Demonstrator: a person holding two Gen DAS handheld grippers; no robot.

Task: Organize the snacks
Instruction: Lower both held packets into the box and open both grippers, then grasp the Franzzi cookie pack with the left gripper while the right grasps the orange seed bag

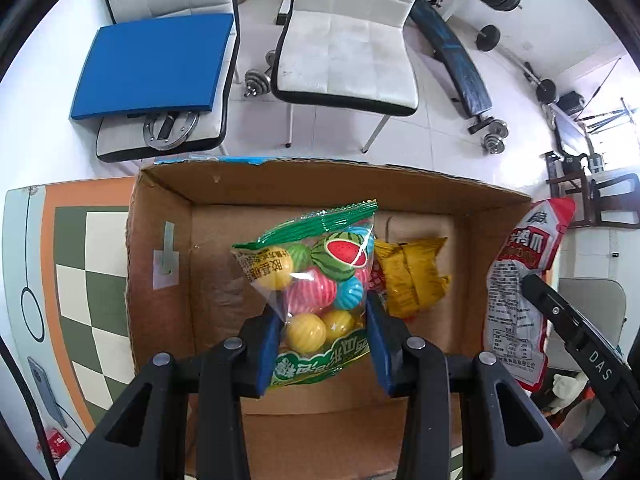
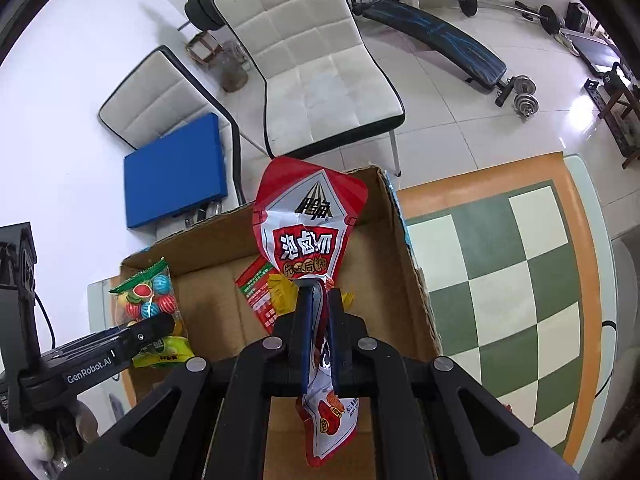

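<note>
My left gripper (image 1: pixel 322 312) is shut on a clear green-edged bag of coloured candy balls (image 1: pixel 316 280), holding it over the open cardboard box (image 1: pixel 160 248). A yellow snack packet (image 1: pixel 410 276) lies on the box floor to the right of that bag. My right gripper (image 2: pixel 320 292) is shut on a red and white snack pouch (image 2: pixel 308 216), which stands up above the same cardboard box (image 2: pixel 408 280). Below the pouch lie a red-green packet (image 2: pixel 258 288) and the yellow packet (image 2: pixel 282 290). The candy bag (image 2: pixel 150 300) and left gripper (image 2: pixel 160 326) show at left there; the pouch (image 1: pixel 520 280) shows at right in the left view.
The box stands on a table with a green and white checkered mat (image 2: pixel 512 280) edged in orange. Beyond the table are two white padded chairs (image 1: pixel 352 52), one bearing a blue pad (image 1: pixel 156 64). A weight bench (image 2: pixel 436 36) and dumbbells (image 2: pixel 526 98) lie on the tiled floor.
</note>
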